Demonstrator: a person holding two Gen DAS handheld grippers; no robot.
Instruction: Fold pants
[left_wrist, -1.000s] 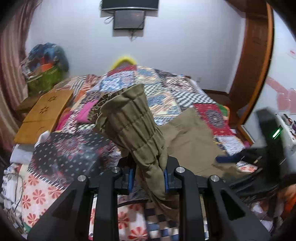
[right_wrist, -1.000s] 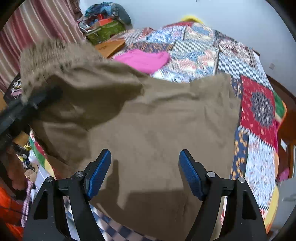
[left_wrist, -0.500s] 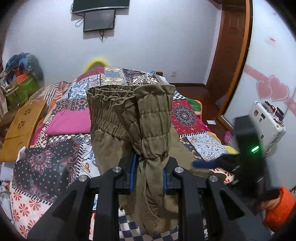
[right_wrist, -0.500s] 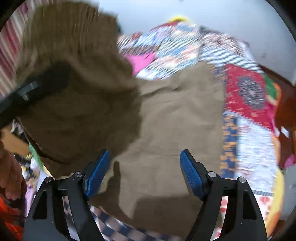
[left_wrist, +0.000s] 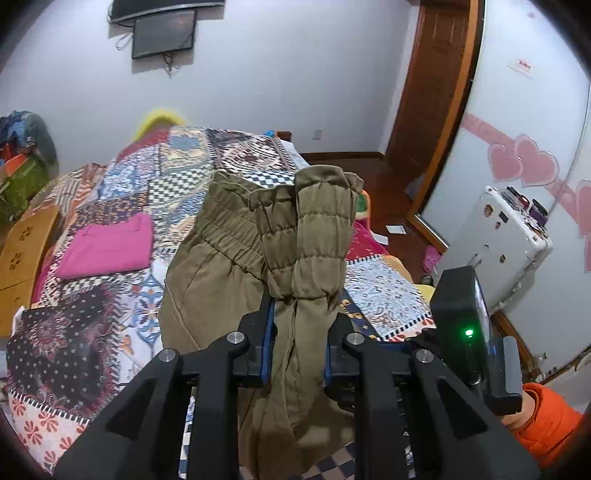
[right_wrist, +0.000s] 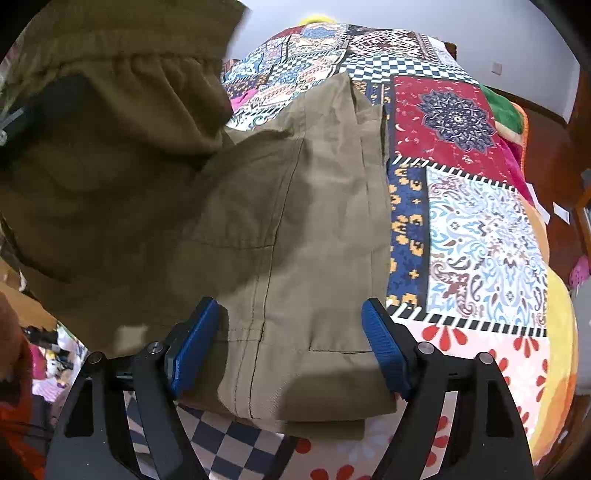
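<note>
The olive pants (right_wrist: 314, 229) lie on the patchwork quilt (right_wrist: 484, 236), hem edge toward six o'clock. The left gripper (left_wrist: 297, 354) pinches their raised waistband (left_wrist: 317, 240); the right gripper (right_wrist: 288, 343) hangs wide, empty. Bare quilt lies toward three o'clock.

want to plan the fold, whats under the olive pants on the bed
The olive-brown cotton pants lie on the colourful patchwork quilt, which shows all round them. Whatever lies directly beneath the fabric is covered. Their gathered end is lifted in the left gripper.
</note>
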